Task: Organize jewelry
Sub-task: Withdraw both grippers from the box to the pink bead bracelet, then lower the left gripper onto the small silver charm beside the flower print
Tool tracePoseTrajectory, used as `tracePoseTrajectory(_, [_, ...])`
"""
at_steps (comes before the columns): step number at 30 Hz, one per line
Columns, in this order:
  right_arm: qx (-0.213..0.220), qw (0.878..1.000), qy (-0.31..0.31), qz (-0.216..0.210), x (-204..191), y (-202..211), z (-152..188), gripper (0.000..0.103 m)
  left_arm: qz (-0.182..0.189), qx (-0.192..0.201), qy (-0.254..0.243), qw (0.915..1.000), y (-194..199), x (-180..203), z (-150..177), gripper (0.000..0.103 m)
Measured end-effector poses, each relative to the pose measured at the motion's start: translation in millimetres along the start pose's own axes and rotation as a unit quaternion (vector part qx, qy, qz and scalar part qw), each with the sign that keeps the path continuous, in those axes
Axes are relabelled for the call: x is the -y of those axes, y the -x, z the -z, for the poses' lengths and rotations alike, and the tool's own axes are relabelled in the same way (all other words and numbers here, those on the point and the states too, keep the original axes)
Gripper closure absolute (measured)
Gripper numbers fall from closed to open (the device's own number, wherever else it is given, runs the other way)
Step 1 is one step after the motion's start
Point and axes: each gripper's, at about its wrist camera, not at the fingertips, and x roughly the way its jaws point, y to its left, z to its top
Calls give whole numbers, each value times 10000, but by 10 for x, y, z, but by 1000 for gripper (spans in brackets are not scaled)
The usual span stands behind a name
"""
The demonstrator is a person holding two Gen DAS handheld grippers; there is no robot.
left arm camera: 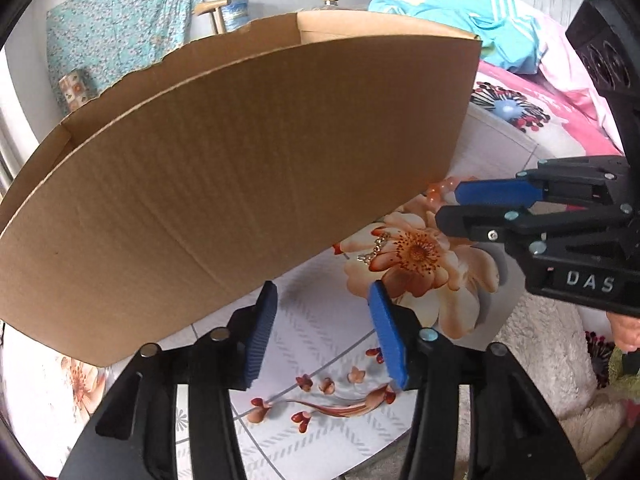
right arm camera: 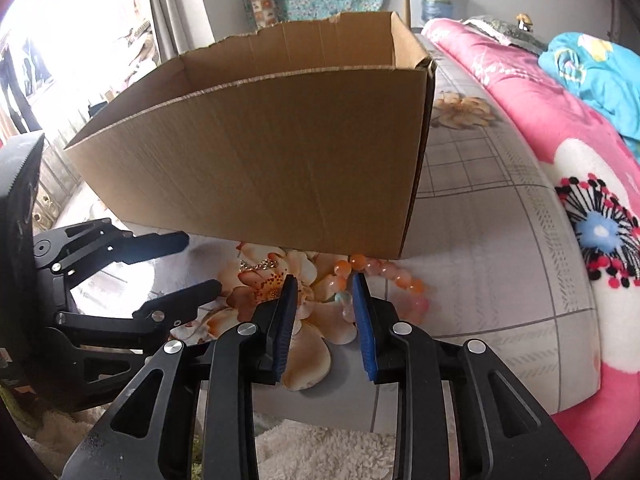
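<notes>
Both views are bright with soft daylight; in the right wrist view the window (right arm camera: 48, 40) at the upper left is blown out to white glare. The cardboard box (left arm camera: 240, 184) casts only a faint, soft shadow on the flowered table (left arm camera: 320, 344) beneath it. The fisheye lens bows the box's straight edges into curves and darkens the corners, while the centre stays sharp and the far room looks slightly soft.

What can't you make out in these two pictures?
- Box contents: both views, the near wall hides the floor inside.
- Chain: too small in both views to tell its type.
- Bead string: left view, the box corner and the right gripper cover most; right view, the right gripper's fingers hide part.
</notes>
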Motion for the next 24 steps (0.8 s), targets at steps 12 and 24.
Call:
tracePoseTrajectory(12, [-126, 9998, -143, -20, 55, -100, -65, 76, -23, -70, 139, 9999, 0, 2, -1, 51])
tracePoseTrajectory(24, [-131, 9998, -142, -6, 55, -153, -51, 77, -15, -94, 187, 9998, -3, 11, -13, 50])
